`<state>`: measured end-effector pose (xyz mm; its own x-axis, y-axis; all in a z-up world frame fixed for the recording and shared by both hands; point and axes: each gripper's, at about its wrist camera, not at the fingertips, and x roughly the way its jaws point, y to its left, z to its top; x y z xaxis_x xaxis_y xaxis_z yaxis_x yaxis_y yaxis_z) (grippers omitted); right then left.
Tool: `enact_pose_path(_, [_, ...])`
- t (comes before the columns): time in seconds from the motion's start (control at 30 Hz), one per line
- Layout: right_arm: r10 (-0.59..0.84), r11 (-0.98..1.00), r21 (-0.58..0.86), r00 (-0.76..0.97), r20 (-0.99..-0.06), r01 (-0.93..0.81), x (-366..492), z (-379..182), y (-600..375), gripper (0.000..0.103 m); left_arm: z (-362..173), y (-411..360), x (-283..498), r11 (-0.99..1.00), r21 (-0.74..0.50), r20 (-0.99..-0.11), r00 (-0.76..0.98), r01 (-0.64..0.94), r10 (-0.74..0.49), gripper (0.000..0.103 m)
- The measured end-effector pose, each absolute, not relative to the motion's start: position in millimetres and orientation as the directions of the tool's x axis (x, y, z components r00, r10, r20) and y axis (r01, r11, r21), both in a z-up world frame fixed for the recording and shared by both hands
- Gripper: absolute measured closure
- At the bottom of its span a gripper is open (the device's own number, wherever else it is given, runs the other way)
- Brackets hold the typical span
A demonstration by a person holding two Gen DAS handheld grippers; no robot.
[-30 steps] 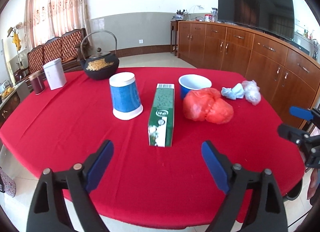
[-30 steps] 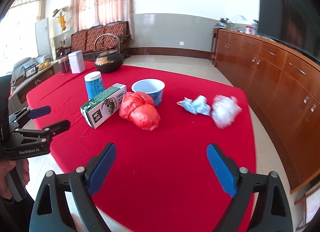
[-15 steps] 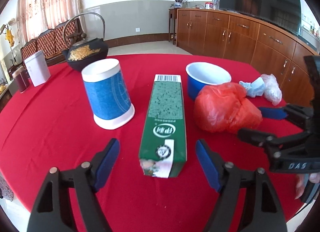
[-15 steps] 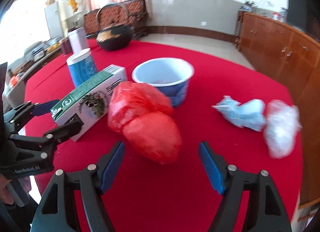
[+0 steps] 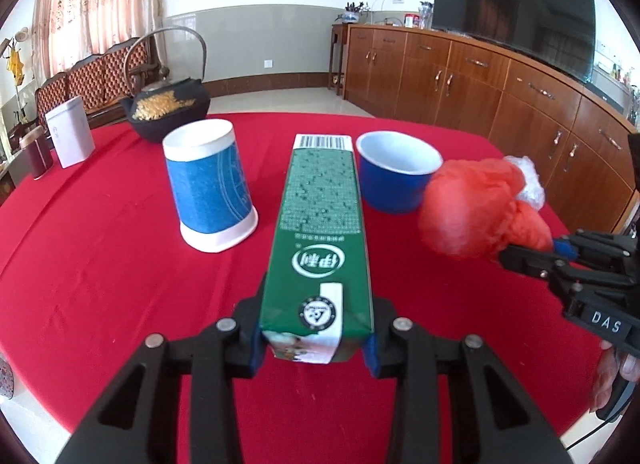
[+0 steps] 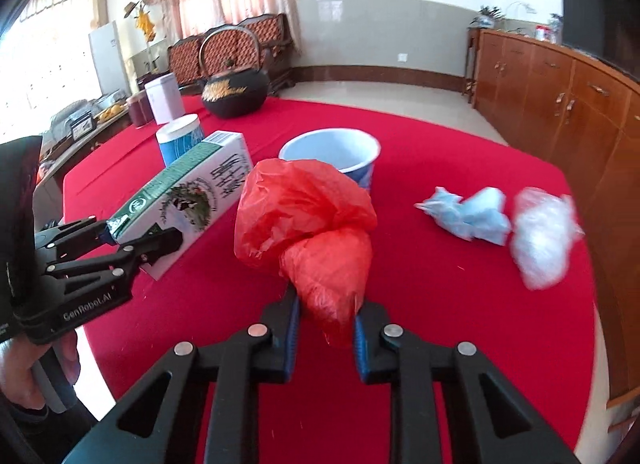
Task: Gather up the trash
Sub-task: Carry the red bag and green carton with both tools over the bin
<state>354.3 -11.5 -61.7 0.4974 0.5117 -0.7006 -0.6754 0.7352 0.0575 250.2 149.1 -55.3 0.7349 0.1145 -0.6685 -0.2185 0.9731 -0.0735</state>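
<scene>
Left gripper clamped on the near end of a green carton: fingers pressed against both long sides. Long, box-shaped, dotted green top face with a white round logo, barcode on a white strip at the far end, white side panel printed with a picture; lying lengthwise toward the middle of the red surface.

Right gripper closed on the lower lobe of a red plastic bag: crumpled, thin, glossy, bunched into two rounded lumps, upper lump bulging above the fingers, just right of the carton.

Behind the bag, an open blue bowl. Left of the carton, an upside-down blue cup. Toward the right edge, a crumpled pale blue wad touching a clear plastic wad. Near the far edge, a black kettle.
</scene>
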Motion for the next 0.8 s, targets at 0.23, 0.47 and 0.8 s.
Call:
enact_pose_path(0.23, [0.461, 0.802, 0.042, 0.573, -0.678, -0.596, 324.0, -39.6, -60.0, 0.079, -38.2, 127.4, 223.6, 0.981, -0.070, -0.649, 0.755, -0.181, 0.093, 0.064])
enact_pose_path(0.47, [0.414, 0.856, 0.040, 0.636, -0.651, -0.516, 287.2, -17.4, -124.1, 0.079, -29.3, 98.9, 201.4, 0.989, -0.078, -0.643, 0.764, -0.123, 0.044, 0.064])
enact_pose_path(0.8, [0.319, 0.928, 0.052, 0.717, -0.620, -0.368, 245.2, 6.1, -217.4, 0.079, -14.9, 50.7, 187.6, 0.996, -0.082, -0.623, 0.781, -0.024, -0.033, 0.064])
